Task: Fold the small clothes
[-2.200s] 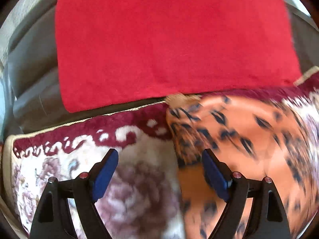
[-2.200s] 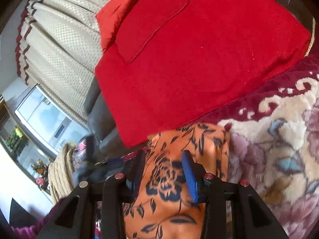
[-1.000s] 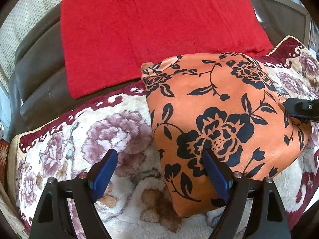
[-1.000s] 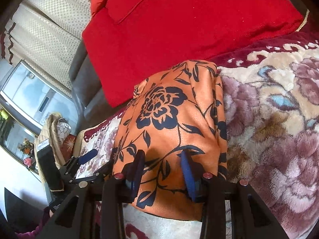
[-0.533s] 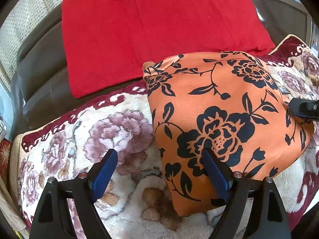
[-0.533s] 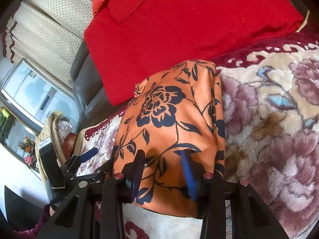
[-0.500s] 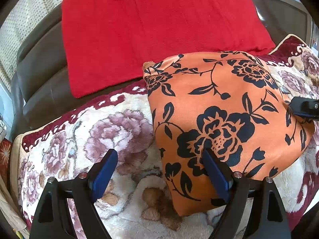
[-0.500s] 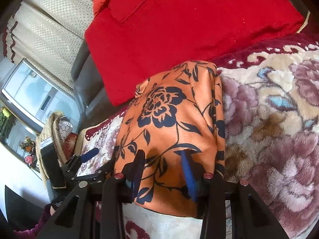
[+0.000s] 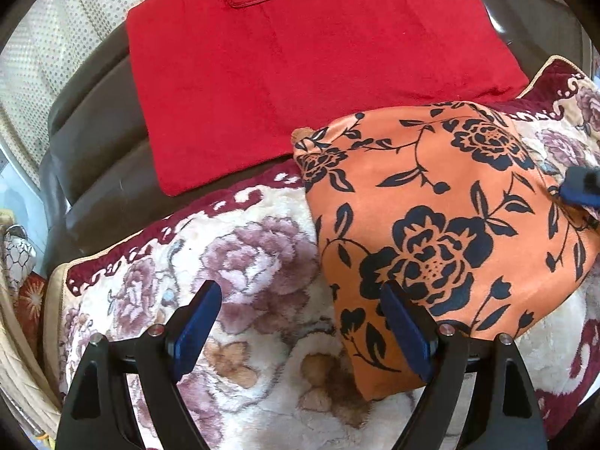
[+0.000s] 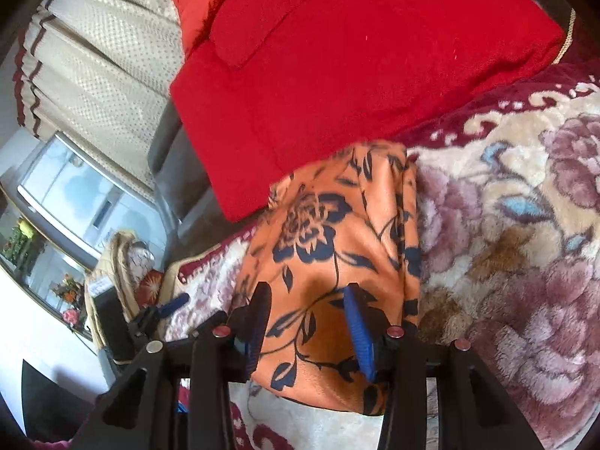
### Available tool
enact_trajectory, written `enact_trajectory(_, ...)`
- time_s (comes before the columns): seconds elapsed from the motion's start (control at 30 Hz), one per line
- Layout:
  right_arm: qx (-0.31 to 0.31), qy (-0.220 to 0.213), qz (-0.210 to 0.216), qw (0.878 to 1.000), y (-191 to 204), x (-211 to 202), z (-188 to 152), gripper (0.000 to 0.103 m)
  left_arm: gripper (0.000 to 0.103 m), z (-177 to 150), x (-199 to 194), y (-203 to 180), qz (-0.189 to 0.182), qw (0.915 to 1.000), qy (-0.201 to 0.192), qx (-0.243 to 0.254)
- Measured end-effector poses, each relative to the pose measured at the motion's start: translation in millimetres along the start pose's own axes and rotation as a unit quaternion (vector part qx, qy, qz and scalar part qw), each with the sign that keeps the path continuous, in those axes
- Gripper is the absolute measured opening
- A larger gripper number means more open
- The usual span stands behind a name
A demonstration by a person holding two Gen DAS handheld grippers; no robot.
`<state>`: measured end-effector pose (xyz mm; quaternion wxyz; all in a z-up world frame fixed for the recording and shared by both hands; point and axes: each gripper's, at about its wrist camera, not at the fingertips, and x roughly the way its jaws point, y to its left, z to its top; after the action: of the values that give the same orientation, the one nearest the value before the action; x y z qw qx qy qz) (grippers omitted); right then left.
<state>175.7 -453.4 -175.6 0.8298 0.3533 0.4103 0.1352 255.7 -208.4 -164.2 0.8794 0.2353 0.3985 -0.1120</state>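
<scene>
A folded orange garment with black flowers (image 9: 442,225) lies on the floral plush blanket (image 9: 240,262). My left gripper (image 9: 300,333) is open and empty, with its right finger at the garment's near left corner. In the right wrist view the same garment (image 10: 333,247) lies under my right gripper (image 10: 307,330), whose jaws are apart, a finger on each side of the cloth's near part; I cannot tell whether they touch it. The right gripper's blue tip (image 9: 581,187) shows at the garment's right edge in the left wrist view.
A red cloth (image 9: 300,56) covers the dark sofa back (image 9: 97,142) behind the garment. Beige curtains (image 10: 101,56) and a window (image 10: 75,202) stand at the left. The left gripper (image 10: 165,311) shows at the blanket's left end.
The left gripper has drawn back a little and the garment sits further right in its view. The right gripper has shifted over the garment's near edge; its view is slightly blurred.
</scene>
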Motion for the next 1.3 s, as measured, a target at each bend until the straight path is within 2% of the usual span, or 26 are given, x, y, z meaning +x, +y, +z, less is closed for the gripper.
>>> enact_trajectory(0.07, -0.003, 0.007, -0.011, 1.0, 0, 6, -2, 0.045, 0.087, -1, 5, -1, 0.005, 0.9999, 0.008, 0.007)
enact_trajectory(0.33, 0.01, -0.012, 0.008, 1.0, -5, -4, 3, 0.045, 0.087, -1, 7, 3, 0.001, 0.9999, 0.006, 0.01)
enact_trajectory(0.4, 0.014, -0.021, 0.006, 1.0, -9, -8, 5, 0.053, 0.087, -1, 7, 6, 0.003, 0.9999, 0.006, 0.009)
enact_trajectory(0.53, 0.031, -0.033, -0.006, 0.999, -19, -12, 9, 0.059, 0.087, 2, 10, 13, 0.007, 0.9999, 0.005, 0.007)
enact_trajectory(0.6, 0.05, -0.038, -0.03, 0.998, -27, -13, 11, 0.072, 0.087, 4, 10, 17, 0.007, 1.0, 0.003, 0.004)
enact_trajectory(0.8, 0.101, -0.033, -0.03, 0.994, -52, -13, 17, 0.073, 0.087, 10, 9, 23, -0.01, 0.9999, 0.004, -0.008)
enact_trajectory(1.3, 0.122, 0.012, -0.031, 0.992, -63, 24, 29, 0.074, 0.087, 24, 23, 22, -0.083, 0.9958, 0.027, -0.028)
